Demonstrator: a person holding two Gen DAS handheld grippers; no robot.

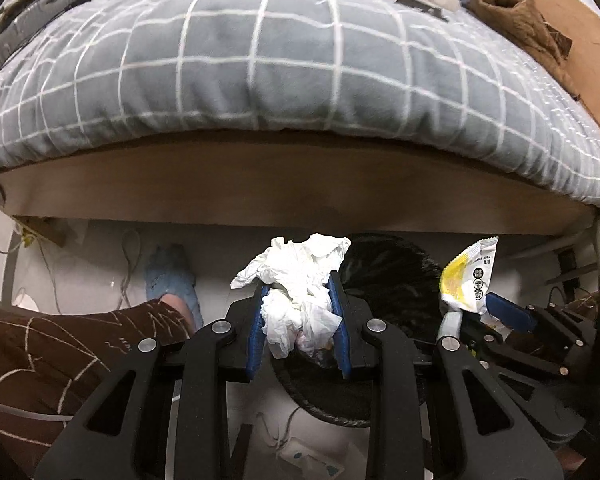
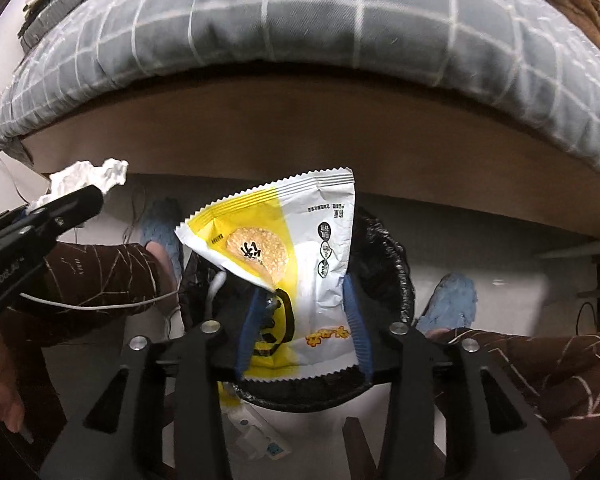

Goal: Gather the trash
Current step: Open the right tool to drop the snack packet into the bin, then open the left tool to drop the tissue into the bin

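Black-lined bin, wrapper and tissue gripped above

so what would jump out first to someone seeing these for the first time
Probably the crumpled white tissue wad clamped in the left tongs, bright against the black-lined trash bin below it. Next, the yellow and white snack wrapper pinched in the right tongs, held over the same bin. Behind both, the grey checked duvet on the bed fills the upper half.
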